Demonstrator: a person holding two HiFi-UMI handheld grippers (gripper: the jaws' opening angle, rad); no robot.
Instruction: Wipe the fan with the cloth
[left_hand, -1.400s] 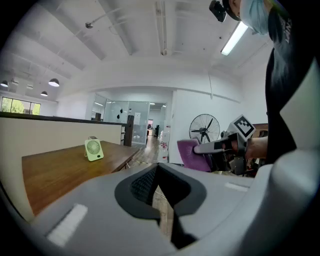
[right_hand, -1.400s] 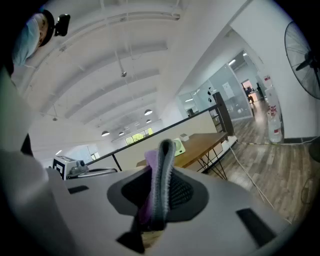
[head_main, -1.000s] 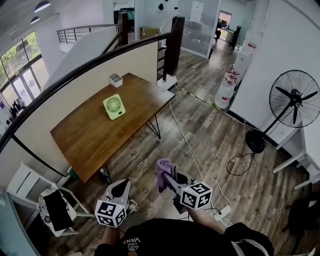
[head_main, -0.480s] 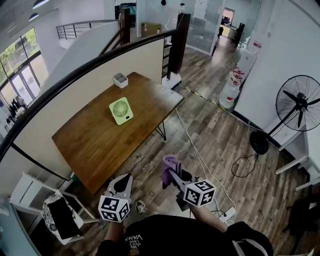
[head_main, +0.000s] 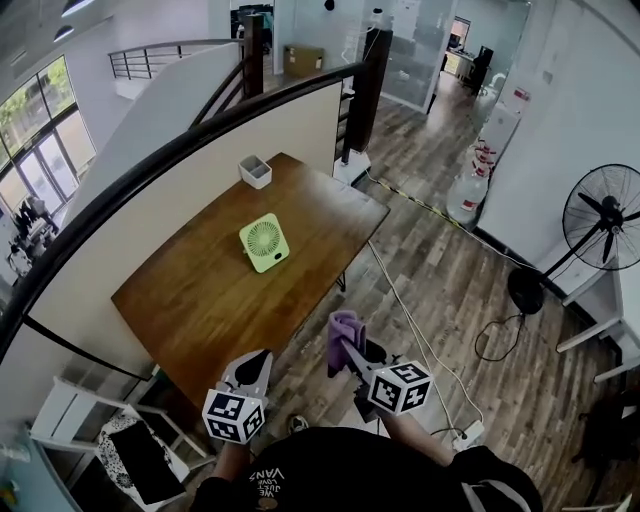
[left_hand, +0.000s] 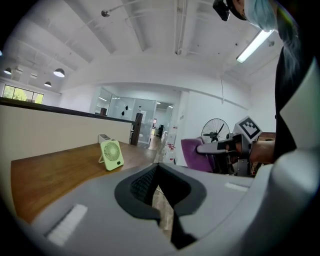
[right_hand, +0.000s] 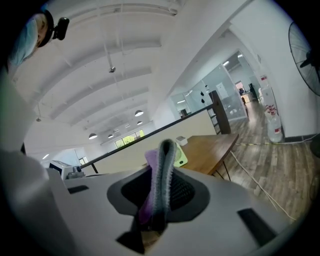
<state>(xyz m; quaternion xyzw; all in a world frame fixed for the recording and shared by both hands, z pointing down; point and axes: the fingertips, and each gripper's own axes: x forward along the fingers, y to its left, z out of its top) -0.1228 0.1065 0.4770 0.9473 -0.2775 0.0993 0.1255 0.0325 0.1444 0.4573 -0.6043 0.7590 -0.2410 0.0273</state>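
Head view: the desk (head_main: 190, 310) and the green fan (head_main: 264, 243) sit closer than a second ago, so the approach is under way and wiping has not begun. The right gripper (head_main: 344, 347) is clamped on the purple cloth (head_main: 346, 328); the left gripper (head_main: 251, 366) is closed and empty. The fan stands mid-desk with bare wood all round, well apart from both grippers by the near corner.

A wooden table (head_main: 200, 295) is standing along a beige partition (head_main: 150, 215), carrying 1 small white box (head_main: 255, 171) near its far end. A black pedestal fan (head_main: 604, 218) is standing on the plank floor (head_main: 440, 280), well apart from the table.
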